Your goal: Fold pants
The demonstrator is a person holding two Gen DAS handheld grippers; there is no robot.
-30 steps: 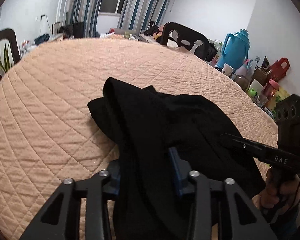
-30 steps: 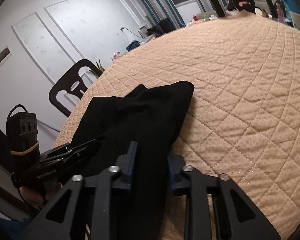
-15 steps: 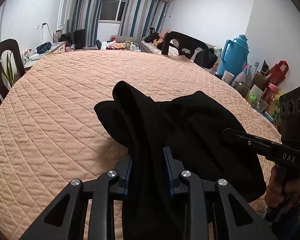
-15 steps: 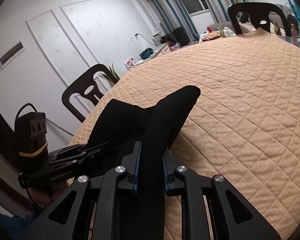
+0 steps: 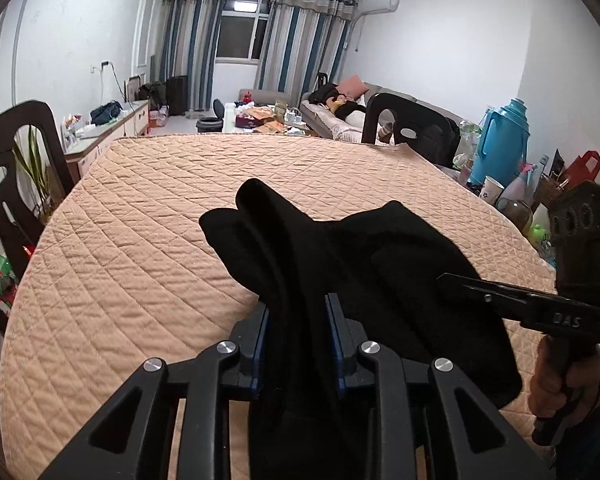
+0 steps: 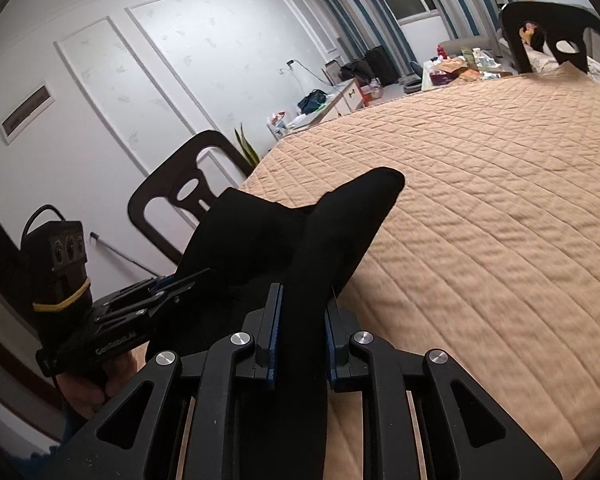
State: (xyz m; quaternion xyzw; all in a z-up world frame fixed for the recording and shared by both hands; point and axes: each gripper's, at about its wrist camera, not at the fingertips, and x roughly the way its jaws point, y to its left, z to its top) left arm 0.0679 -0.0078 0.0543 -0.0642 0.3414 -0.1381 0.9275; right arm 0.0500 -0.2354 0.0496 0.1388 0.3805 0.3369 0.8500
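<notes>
Left gripper (image 5: 296, 322): jaws clamped on black cloth. Right gripper (image 6: 300, 312): same, angled downward. Bare hand (image 5: 550, 380) grips right handle.

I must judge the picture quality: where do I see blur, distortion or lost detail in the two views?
Left wrist view: sharp, but the fisheye bends the walls and the quilted cover; the black pants are one dark mass, folds barely readable. Right wrist view: the same bending, and the cover is smeared at the lower right, while the tongs stay sharp.
</notes>
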